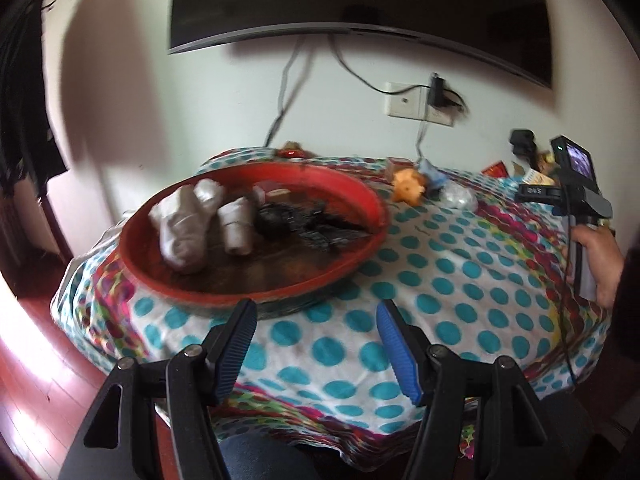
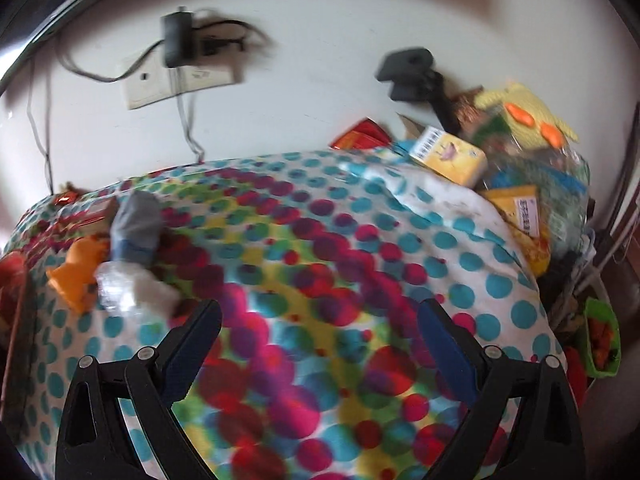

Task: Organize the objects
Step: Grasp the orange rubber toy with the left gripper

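Yellow box [image 2: 450, 156] — a barcode, print unreadable.

Black grippers [image 1: 316, 344], blue pads (ribbed), dark sleeve [image 1: 628, 300]

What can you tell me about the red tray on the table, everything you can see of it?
The red tray is round and shallow with a raised rim, its inside dark and worn-looking. It rests flat on the polka-dot cloth at the table's left. Inside lie white wrapped bundles, a white roll and dark, blurred items. Neither gripper touches it.
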{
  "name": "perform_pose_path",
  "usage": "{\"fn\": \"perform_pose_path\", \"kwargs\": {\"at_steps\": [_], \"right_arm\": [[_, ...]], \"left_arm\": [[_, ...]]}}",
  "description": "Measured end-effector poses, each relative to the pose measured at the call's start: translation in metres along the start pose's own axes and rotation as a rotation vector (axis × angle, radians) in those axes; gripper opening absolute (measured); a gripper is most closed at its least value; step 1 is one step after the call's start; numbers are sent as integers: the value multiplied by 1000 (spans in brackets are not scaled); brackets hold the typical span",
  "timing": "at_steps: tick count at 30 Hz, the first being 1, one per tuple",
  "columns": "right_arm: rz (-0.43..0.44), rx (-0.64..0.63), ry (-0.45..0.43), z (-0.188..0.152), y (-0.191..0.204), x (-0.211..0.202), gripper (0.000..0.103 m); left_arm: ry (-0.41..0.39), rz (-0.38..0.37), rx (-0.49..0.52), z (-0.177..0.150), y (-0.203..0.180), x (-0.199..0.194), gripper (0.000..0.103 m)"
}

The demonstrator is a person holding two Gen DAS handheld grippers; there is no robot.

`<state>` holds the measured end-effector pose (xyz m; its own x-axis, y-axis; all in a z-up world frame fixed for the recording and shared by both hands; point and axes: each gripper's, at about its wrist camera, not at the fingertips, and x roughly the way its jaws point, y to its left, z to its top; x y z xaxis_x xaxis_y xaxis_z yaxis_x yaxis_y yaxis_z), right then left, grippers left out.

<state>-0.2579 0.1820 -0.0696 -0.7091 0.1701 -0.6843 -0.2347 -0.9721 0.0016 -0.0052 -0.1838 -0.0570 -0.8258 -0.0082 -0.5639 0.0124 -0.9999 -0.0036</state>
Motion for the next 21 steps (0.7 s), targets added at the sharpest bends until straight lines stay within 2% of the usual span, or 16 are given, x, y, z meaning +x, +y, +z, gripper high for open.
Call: {"fn": "perform_pose_path", "kwargs": {"at_steps": [6, 8, 13, 15, 18, 21], "right_arm": [[41, 38, 19, -5, -12, 12, 98], [57, 56, 27, -6, -15, 15, 99], [103, 154, 62, -8, -35, 21, 101], [110, 191, 72, -9, -41, 23, 101], [115, 200, 76, -9, -42, 23, 101], [126, 194, 77, -10, -40, 24, 101]], "left_arm": [[6, -102, 139, 48, -51, 25, 64], [23, -127, 148, 64, -64, 41, 64], [58, -107, 175, 109, -95, 94, 64], [85, -125, 154, 124, -104, 118, 64], [118, -155, 159, 141, -118, 146, 64], [131, -142, 205, 157, -135, 167, 64]]}}
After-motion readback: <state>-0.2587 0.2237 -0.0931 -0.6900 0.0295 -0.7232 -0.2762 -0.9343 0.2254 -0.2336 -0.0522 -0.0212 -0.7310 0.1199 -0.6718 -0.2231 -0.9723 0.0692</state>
